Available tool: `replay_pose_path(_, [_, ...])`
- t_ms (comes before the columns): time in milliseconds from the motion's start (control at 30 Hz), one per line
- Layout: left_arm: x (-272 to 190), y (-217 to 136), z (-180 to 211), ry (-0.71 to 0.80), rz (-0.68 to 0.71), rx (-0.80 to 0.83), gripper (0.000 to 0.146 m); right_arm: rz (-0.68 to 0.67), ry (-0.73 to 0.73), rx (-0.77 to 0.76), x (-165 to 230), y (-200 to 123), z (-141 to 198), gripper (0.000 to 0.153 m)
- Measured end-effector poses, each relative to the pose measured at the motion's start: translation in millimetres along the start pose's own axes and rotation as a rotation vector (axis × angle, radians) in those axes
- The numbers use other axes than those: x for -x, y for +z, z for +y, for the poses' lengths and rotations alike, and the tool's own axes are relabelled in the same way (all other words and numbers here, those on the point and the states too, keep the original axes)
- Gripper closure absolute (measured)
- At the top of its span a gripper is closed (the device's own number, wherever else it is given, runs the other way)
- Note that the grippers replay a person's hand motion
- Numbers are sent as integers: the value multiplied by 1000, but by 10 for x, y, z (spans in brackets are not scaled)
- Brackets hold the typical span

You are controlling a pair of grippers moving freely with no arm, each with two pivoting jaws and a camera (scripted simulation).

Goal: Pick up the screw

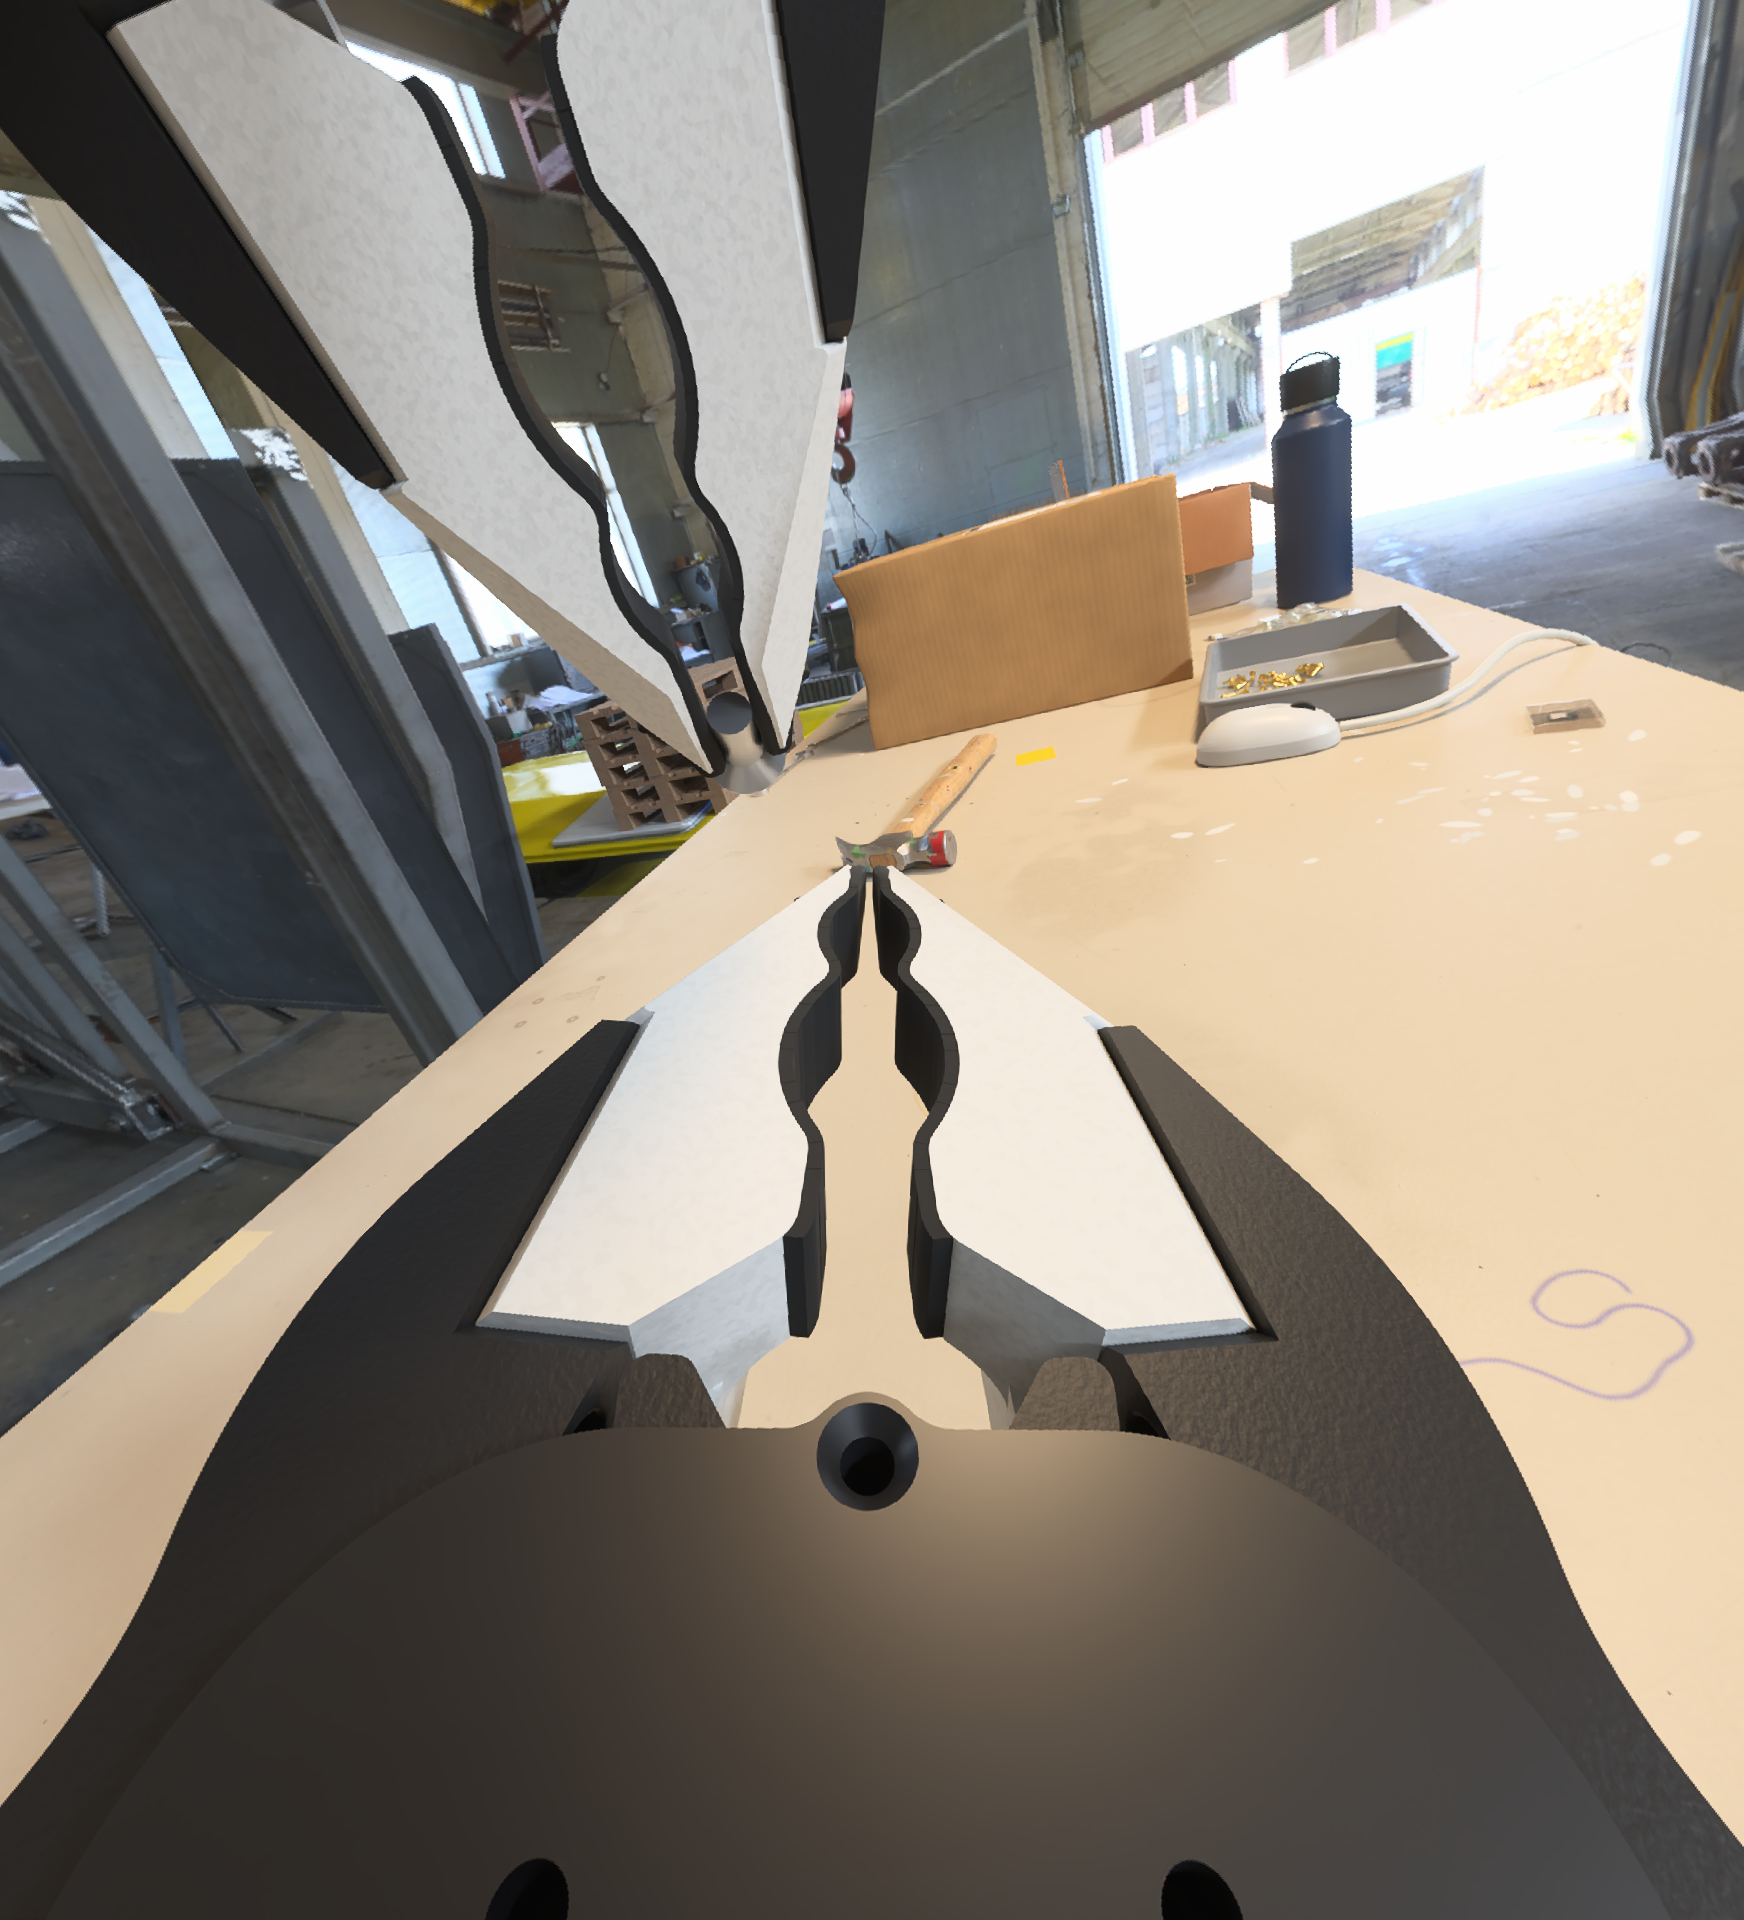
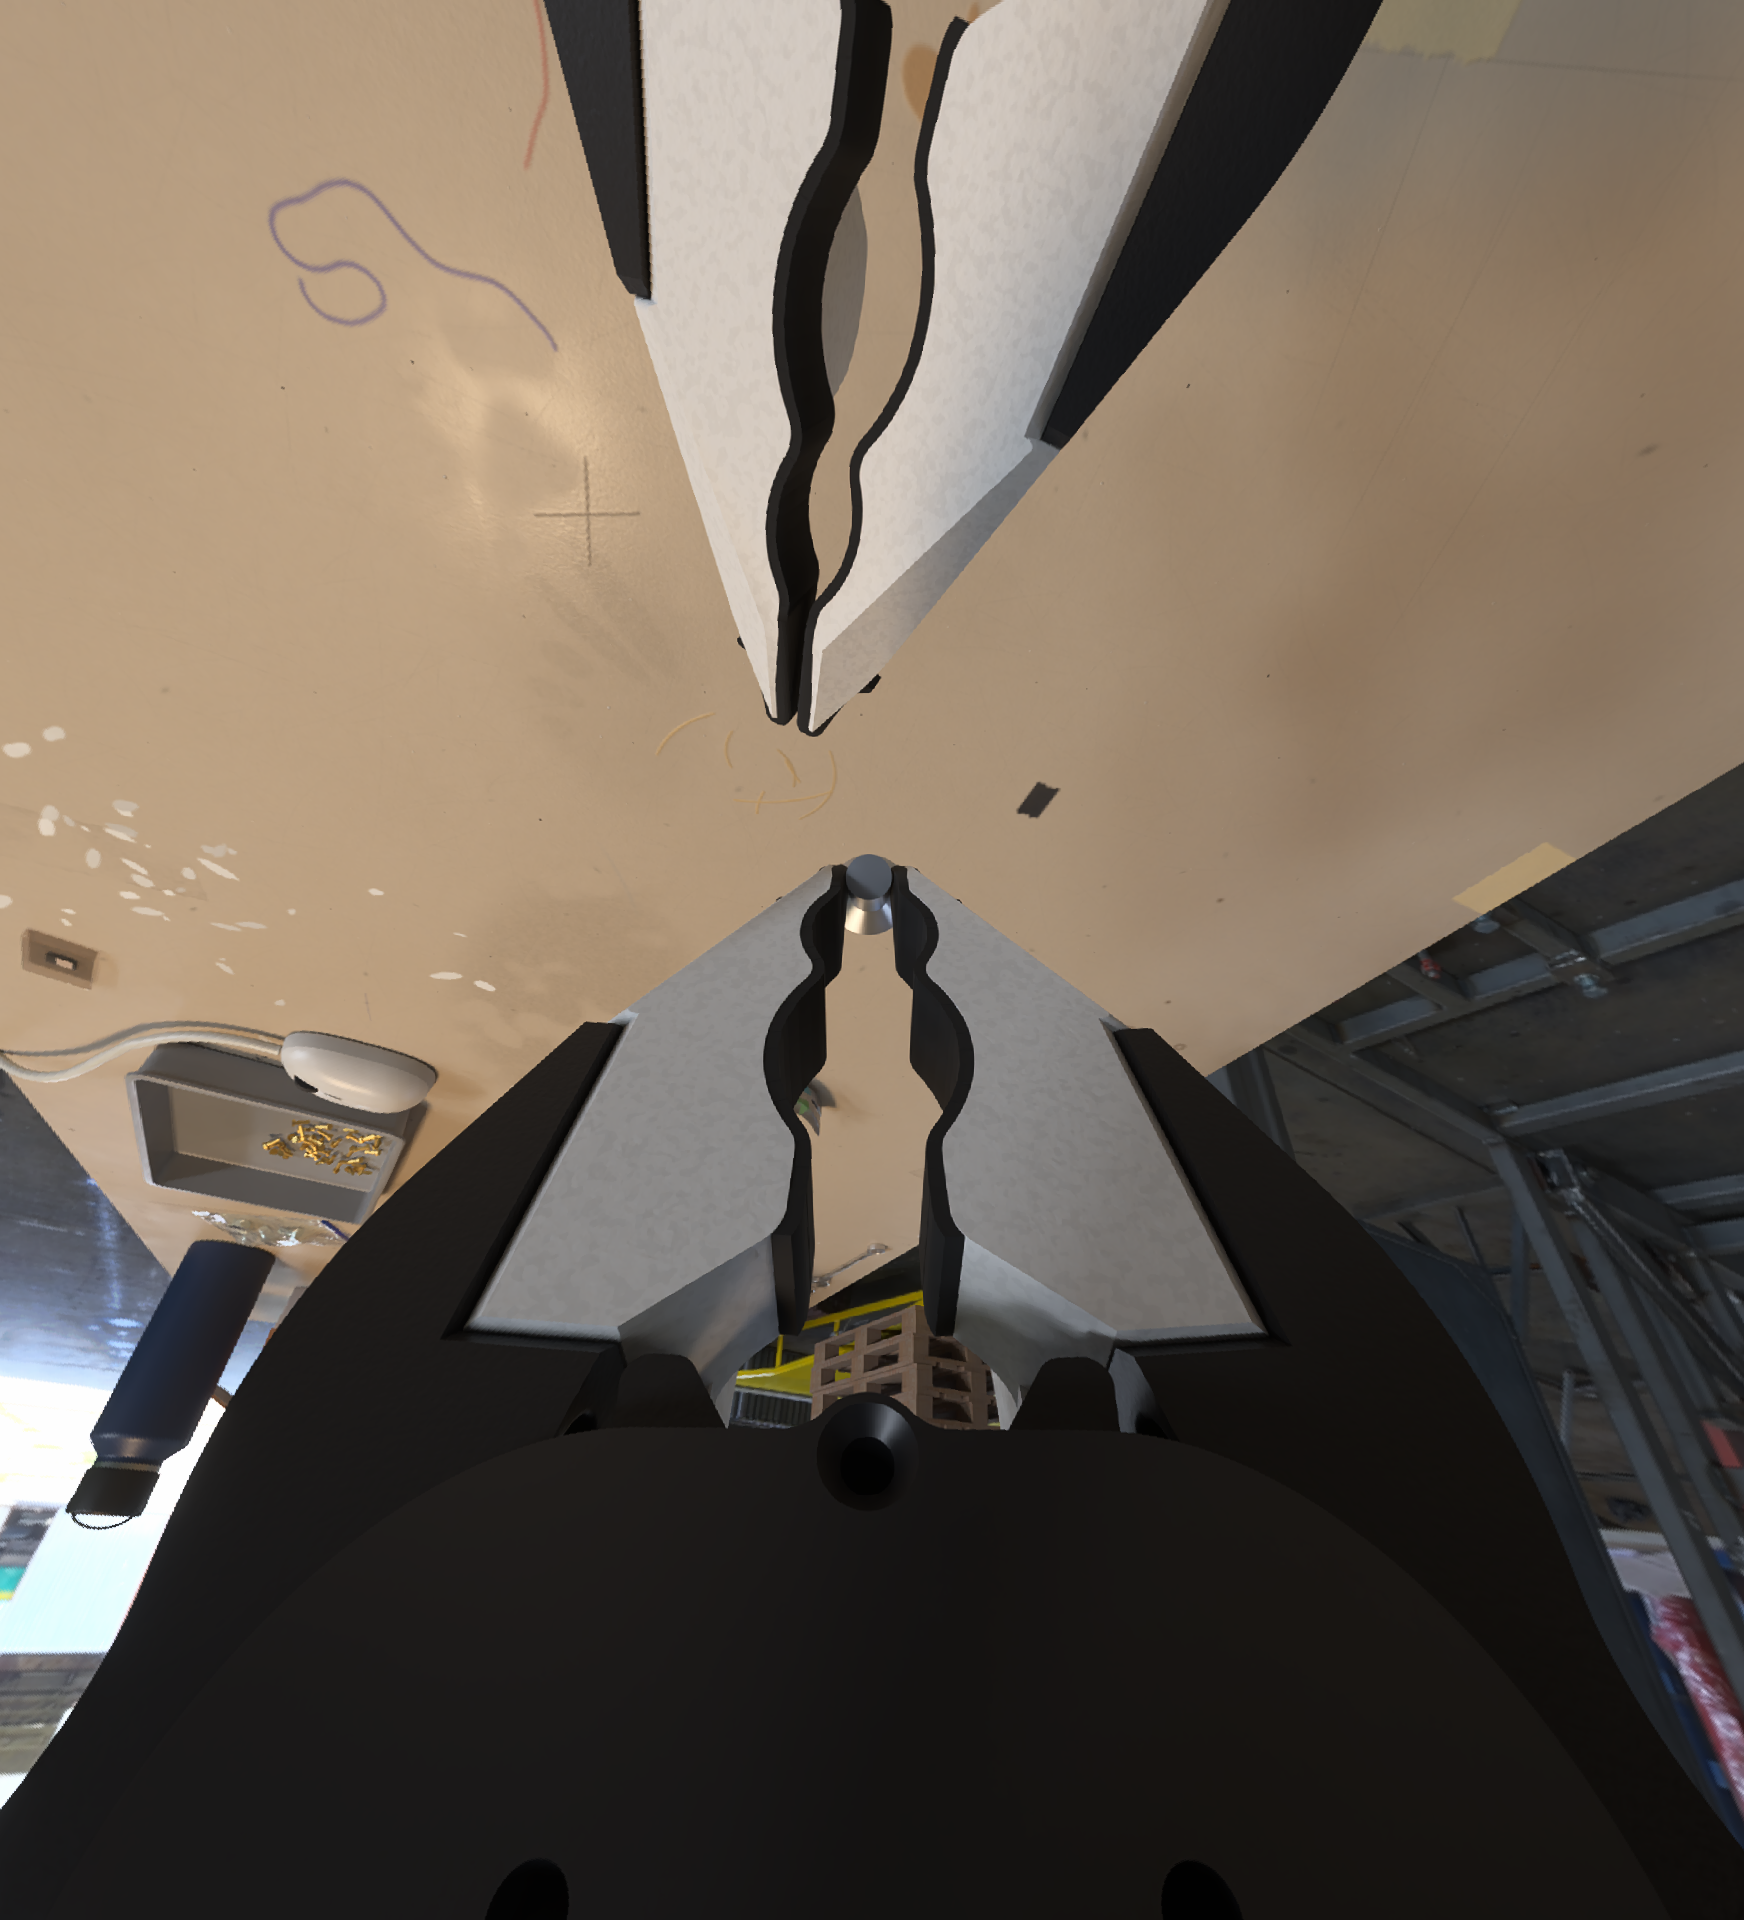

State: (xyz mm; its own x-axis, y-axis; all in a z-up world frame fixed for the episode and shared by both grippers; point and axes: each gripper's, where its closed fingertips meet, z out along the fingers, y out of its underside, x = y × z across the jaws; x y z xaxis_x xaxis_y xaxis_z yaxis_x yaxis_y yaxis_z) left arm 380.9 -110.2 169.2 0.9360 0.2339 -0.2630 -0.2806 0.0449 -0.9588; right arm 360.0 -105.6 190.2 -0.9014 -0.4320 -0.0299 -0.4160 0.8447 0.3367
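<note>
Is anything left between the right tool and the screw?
Nothing visible: the right tool is shut on the screw at its fingertips, above the table. The left tool is shut, holding nothing.

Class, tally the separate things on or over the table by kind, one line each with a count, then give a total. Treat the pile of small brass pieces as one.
Grippers: 2 (left gripper, right gripper)
Screw: 1
Hammer: 1
Cardboard boxes: 2
Bottle: 1
Grey tray: 1
Brass pile: 1
Mouse: 1
Total: 10
</note>
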Motion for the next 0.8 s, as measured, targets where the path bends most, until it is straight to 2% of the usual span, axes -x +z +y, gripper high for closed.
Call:
replay_pose_path(467, [97,-120,-218,-11,-45,-137,145,-23,-12,27,-80,-264,-71,145])
replay_pose_path(800, [176,-239,-314,-15,-80,-176,145,-70,1,88,-159,-393,-140,145])
